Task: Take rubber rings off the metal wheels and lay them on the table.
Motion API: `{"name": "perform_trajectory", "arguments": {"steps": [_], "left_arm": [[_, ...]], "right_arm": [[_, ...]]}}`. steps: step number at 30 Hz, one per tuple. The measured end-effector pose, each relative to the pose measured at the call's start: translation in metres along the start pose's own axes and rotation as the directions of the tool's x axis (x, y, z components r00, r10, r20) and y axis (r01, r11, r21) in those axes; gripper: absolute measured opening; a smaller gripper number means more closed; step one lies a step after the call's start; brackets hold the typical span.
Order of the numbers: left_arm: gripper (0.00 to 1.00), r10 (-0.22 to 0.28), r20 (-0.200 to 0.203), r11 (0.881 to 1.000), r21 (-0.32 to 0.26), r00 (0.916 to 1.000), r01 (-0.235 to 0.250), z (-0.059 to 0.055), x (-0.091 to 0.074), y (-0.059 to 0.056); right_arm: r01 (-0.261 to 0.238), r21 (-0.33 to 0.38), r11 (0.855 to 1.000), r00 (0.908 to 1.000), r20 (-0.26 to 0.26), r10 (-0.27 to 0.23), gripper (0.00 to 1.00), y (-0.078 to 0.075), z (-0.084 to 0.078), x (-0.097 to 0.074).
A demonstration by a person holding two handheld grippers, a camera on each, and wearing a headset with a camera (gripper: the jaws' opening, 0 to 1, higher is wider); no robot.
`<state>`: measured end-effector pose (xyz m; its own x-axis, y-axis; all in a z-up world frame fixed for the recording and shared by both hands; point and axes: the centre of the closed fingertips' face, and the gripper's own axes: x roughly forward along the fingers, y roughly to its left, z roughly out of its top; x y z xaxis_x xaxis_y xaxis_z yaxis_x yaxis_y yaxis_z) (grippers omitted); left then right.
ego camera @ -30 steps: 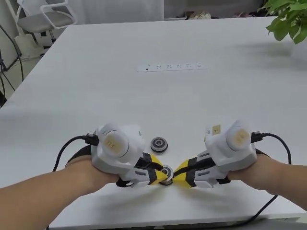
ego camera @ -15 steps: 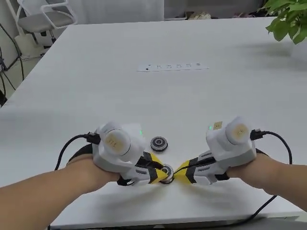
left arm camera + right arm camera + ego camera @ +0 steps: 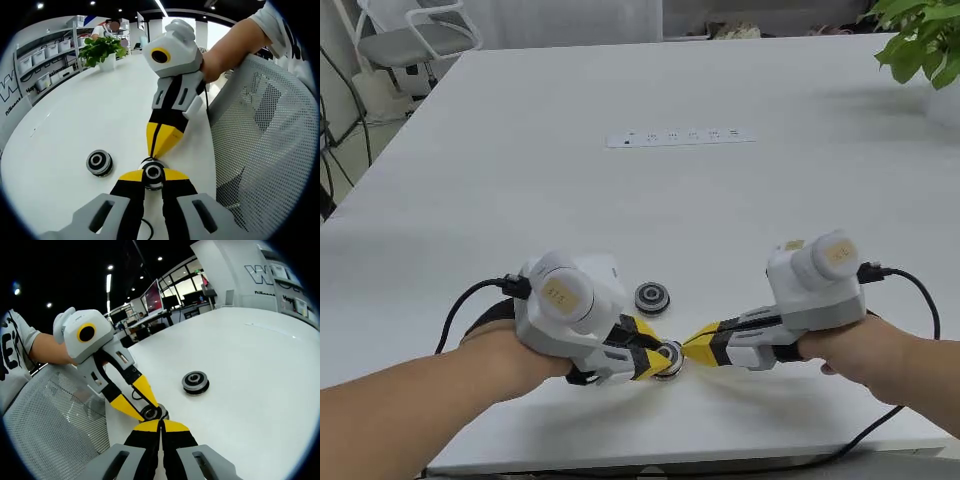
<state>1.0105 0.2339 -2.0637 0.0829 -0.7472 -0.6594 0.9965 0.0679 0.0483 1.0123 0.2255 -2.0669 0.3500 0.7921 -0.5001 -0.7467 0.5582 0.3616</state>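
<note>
**A:** Why is the left gripper [image 3: 658, 361] holding the metal wheel [image 3: 670, 357] rather than leaving it on the table [image 3: 740, 230]?

**B:** To steady it, I'd judge. Its yellow jaws are closed narrowly on either side of the wheel. In the left gripper view the hub faces out between them, so the dark rubber ring [image 3: 152, 162] around the rim is open to the other tool.

**A:** And the right gripper [image 3: 692, 348]?

**B:** It's pressed shut. In the right gripper view its two jaws meet with only a hairline between them. The point they form sits right at the wheel's rim. It may be nipping or prying the edge of the rubber, but I can't tell whether any is caught. The ring looks to be on the wheel, so I'd put the peel at its start.

**A:** How are the hands set?

**B:** Both forearms come in low from the near edge of the table. The grippers aim at each other, tip to tip, just above the surface. The left one angles across to the right and the right one slants in and slightly down.

**A:** Anything else waiting?

**B:** A second wheel [image 3: 651, 297] lies flat on the table just beyond the jaws, apart from both. It has its dark ring on too, so I'd guess it comes next
</note>
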Motion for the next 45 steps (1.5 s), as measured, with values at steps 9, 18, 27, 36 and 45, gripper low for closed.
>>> {"name": "perform_trajectory", "arguments": {"steps": [9,18,27,36,45], "left_arm": [[0.07,0.001,-0.004,1.0,-0.003,1.0,-0.001,0.0,0.0,-0.001],[0.07,0.0,-0.005,1.0,-0.007,1.0,0.0,0.0,0.0,-0.001],[0.07,-0.001,0.007,1.0,-0.017,1.0,0.001,0.001,0.0,0.0],[0.07,-0.006,0.018,1.0,-0.027,0.9998,0.007,0.001,0.0,-0.001],[0.08,-0.013,0.018,0.999,-0.03,0.9997,0.014,0.002,0.0,-0.001]], "right_arm": [[-0.017,0.004,1.0,0.9998,0.013,0.017,0.0,0.003,0.002,0.0],[-0.048,-0.023,0.999,0.9988,0.012,0.048,0.0,0.013,0.005,0.005],[-0.08,-0.081,0.993,0.9962,0.029,0.082,0.0,0.023,0.009,0.005],[-0.051,-0.071,0.996,0.9983,0.023,0.053,0.0,0.011,0.006,0.002],[-0.045,-0.064,0.997,0.9986,0.025,0.046,0.0,0.008,0.004,0.0]]}}
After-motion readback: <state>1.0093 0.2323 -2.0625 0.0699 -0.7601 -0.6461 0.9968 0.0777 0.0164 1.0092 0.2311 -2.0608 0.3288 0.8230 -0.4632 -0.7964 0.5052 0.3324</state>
